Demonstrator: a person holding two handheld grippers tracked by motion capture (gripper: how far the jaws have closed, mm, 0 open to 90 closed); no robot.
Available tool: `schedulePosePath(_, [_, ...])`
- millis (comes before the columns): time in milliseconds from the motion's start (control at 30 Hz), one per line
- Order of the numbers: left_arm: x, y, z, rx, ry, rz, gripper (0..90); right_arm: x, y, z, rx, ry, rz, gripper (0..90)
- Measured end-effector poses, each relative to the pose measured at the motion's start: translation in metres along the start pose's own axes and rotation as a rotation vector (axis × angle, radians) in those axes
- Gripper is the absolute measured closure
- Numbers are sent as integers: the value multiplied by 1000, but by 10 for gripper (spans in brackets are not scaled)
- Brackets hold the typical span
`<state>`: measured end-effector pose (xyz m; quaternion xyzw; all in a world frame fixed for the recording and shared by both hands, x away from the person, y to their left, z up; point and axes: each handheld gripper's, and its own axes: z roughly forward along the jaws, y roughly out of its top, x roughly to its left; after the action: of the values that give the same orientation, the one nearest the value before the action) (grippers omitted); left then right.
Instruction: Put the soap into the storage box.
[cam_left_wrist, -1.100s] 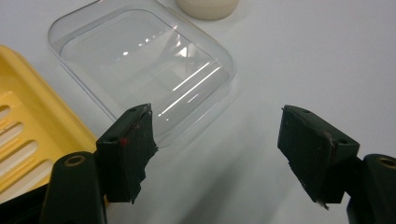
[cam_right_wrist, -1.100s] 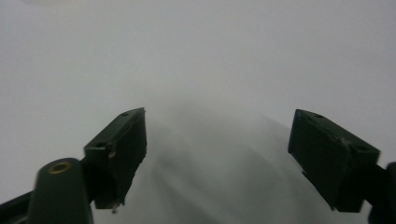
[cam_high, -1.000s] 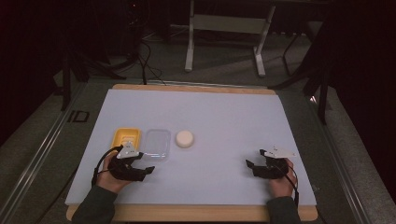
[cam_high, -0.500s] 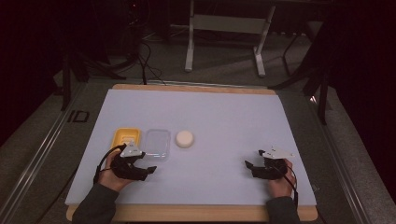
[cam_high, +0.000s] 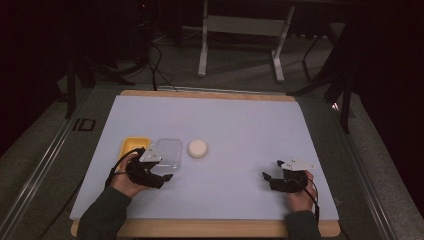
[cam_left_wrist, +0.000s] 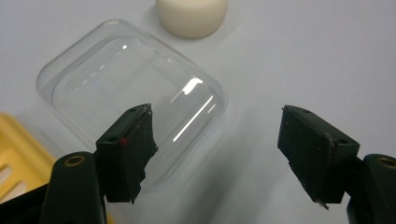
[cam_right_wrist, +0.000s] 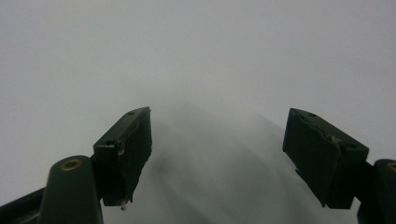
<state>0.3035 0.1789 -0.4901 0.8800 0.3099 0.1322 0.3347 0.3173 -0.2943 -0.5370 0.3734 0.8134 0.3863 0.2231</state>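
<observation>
The left hand-held gripper (cam_left_wrist: 217, 144), jaws apart and empty, hovers at the near edge of the clear plastic lid (cam_left_wrist: 130, 98) (lying flat between yellow tray (cam_high: 134, 146) and white puck (cam_high: 197, 148)), so it should tilt and straddle the rim squarely.

Clear lid (cam_left_wrist: 130, 98), yellow tray (cam_high: 134, 146), cream puck (cam_high: 198, 148)

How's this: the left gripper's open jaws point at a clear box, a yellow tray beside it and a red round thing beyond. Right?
Nearly. The round thing is cream-white, not red, as the left gripper view shows; left gripper, clear box and yellow tray are as you say.
</observation>
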Motion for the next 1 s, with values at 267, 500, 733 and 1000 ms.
schedulePosePath(267, [2,17,5,29,-4,45,274,0,0,0,-2,0,1,235])
schedulePosePath(500, [8,28,8,53,-9,72,274,0,0,-1,-2,-1,-1,235])
schedulePosePath(733, [18,38,12,65,-16,71,274,1,0,-1,-1,-2,-3,235])
schedulePosePath(1000, [25,51,16,106,-35,105,294,1,0,-1,-3,-2,-5,235])
